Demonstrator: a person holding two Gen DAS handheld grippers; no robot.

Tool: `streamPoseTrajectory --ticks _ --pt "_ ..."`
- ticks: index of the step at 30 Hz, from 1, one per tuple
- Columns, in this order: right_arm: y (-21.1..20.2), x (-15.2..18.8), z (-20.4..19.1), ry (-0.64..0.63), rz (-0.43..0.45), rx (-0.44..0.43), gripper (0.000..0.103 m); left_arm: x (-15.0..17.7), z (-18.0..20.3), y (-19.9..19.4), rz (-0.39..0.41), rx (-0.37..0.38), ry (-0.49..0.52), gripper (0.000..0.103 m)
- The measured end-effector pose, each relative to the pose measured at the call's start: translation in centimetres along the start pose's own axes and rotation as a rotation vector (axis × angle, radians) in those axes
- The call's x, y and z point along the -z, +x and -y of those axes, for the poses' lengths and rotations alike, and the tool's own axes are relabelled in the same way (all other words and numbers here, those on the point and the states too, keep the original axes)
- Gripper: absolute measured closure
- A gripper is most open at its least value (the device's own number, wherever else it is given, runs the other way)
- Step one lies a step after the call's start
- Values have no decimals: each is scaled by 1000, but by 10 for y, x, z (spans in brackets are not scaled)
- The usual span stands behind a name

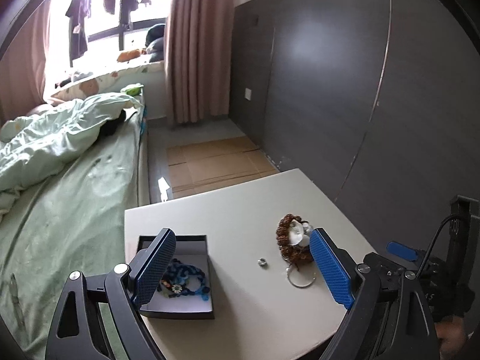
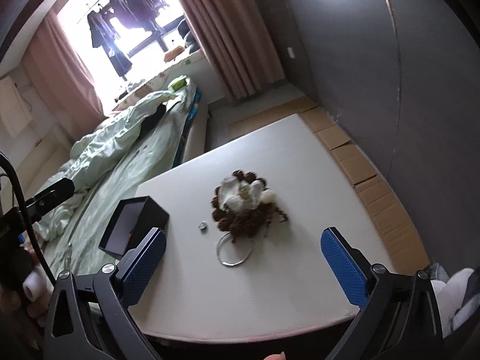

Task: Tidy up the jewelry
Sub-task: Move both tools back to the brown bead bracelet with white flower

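Both wrist cameras look down from the worktop's point(image 1: 240, 210) near edge toward the window. The left view sits close over the near-left corner; the right view is tilted. Both share the bed point(image 1: 75, 195) and the jewelry pile point(image 2: 243, 207).

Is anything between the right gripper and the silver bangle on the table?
Nothing visible: the open right gripper faces the thin silver bangle across bare white table. The brown bead pile overlaps only the bangle's far edge.
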State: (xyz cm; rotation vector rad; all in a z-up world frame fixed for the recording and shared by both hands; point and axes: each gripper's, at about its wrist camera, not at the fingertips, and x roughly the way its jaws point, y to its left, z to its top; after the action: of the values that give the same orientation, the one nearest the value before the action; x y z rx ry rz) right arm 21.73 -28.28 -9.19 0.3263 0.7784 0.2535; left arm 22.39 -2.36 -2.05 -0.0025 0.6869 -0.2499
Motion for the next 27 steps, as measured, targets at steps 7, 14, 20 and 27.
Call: streamPoseTrajectory --ticks 7,14,20,27 --pt "-26 3 19 -44 120 -1 0 -4 24 14 -46 -6 40 5" --pt "-33 2 47 -18 98 49 0 -2 57 31 -90 28 88 0" --pt "-40 5 73 17 93 33 0 3 72 53 -150 39 109 0" --pt "-33 8 90 53 70 -12 1 7 70 84 -225 81 73 0"
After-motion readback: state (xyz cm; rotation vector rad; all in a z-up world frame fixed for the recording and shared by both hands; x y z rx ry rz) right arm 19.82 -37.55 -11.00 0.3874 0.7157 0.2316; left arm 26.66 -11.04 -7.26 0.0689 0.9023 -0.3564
